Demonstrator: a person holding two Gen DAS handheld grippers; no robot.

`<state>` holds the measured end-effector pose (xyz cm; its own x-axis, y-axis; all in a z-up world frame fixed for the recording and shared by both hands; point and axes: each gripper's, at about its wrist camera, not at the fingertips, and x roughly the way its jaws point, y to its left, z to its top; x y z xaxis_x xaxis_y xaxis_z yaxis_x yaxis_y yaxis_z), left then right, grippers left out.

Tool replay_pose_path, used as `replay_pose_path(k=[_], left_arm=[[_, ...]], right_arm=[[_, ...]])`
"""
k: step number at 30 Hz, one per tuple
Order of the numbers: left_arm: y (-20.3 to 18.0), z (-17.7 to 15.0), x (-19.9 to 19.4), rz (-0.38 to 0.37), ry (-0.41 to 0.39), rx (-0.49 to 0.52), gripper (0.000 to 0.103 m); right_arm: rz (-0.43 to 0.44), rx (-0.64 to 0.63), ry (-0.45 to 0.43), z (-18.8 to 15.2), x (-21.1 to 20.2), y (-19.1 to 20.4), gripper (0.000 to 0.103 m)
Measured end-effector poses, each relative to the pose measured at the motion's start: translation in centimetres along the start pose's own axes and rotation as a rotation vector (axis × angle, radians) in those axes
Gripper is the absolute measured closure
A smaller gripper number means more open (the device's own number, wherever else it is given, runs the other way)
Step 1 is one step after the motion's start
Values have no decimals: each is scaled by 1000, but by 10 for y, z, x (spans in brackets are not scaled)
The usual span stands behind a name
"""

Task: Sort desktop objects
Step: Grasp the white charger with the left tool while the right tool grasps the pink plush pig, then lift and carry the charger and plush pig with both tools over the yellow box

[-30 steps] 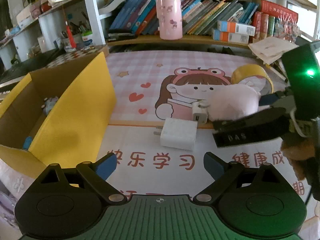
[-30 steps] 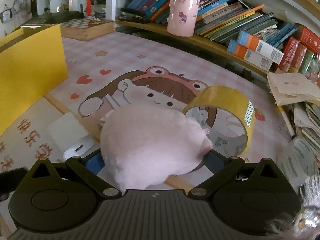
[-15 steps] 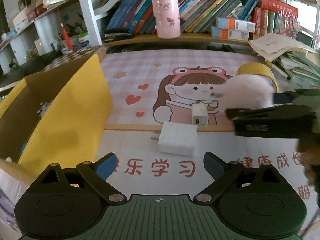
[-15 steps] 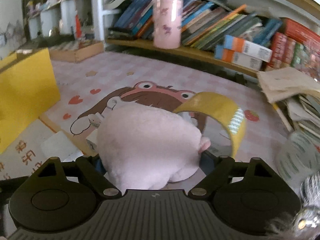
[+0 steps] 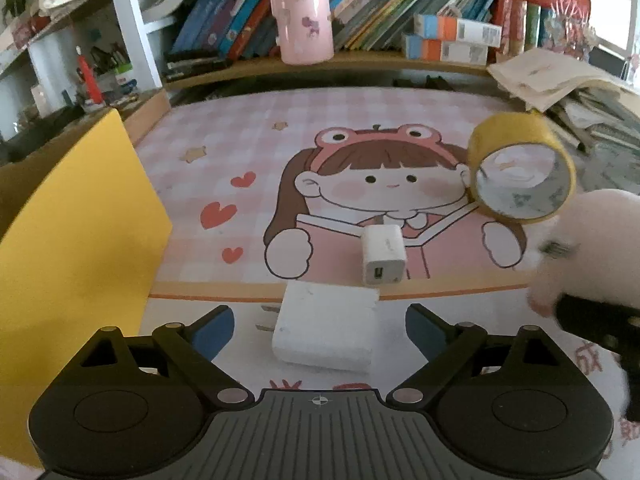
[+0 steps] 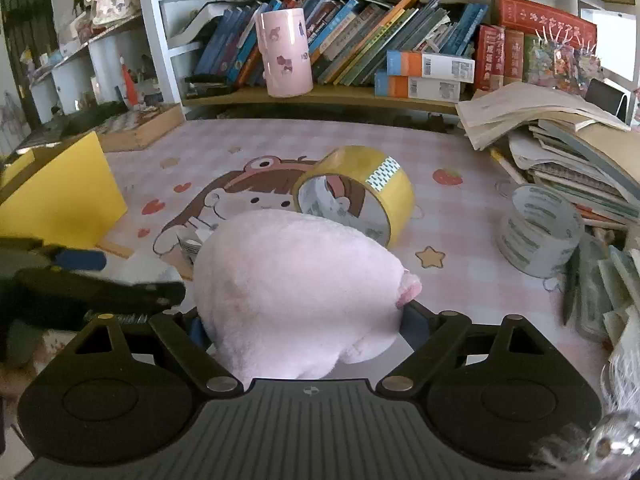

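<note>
The right gripper [image 6: 302,320] has its blue-padded jaws spread wide around a soft, rounded pale-pink plush toy [image 6: 296,292], which fills the gap between them and appears clamped and lifted off the cartoon-printed pink desk mat [image 6: 460,152]. The left gripper [image 5: 320,320] is wide open with its jaws closing a little; it grips nothing, and a flat white rectangular power adapter [image 5: 326,330] lies on the mat between its fingers. Just behind that sits a small white cube charger [image 5: 382,254], and a yellow roll of packing tape [image 5: 520,168] stands on edge beyond. The yellow cardboard box [image 5: 76,232] stands at the left. The plush is squashy, so a loose hold could let it slide out on the way to the box, and the two grippers are near enough to collide.
</note>
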<state>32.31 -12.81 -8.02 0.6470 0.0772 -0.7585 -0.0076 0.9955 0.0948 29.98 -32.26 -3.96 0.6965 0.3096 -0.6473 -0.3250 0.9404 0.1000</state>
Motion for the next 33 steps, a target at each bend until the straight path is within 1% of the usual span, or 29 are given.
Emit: replay_pose_path(k=[2, 3, 6, 7, 10, 13, 15, 17, 25, 33], left_arm=[[2, 0, 5, -10, 14, 2, 21], [3, -1, 7, -15, 20, -1, 21], [8, -2, 7, -48, 18, -39, 29], [9, -3, 6, -54, 17, -44, 36], [9, -5, 3, -70, 14, -37, 36], [14, -9, -5, -81, 2, -80, 37], [20, -12, -17, -101, -14, -122, 37], [23, -15, -32, -121, -36, -144, 37], [36, -25, -88, -159, -131, -187, 37], [52, -45, -131, -197, -185, -215, 37]], right_arm=[[-7, 1, 0, -2, -3, -1, 16], [-10, 7, 0, -2, -4, -2, 16], [-19, 20, 1, -5, -8, -3, 16], [-20, 23, 1, -6, -8, -3, 16], [-19, 20, 0, -7, -10, -1, 16], [-19, 15, -4, -8, -14, 3, 16], [-17, 16, -4, -9, -17, 5, 16], [-13, 24, 0, -9, -20, 8, 16], [-11, 15, -31, -12, -42, 30, 16], [3, 46, -56, -20, -69, 56, 16]])
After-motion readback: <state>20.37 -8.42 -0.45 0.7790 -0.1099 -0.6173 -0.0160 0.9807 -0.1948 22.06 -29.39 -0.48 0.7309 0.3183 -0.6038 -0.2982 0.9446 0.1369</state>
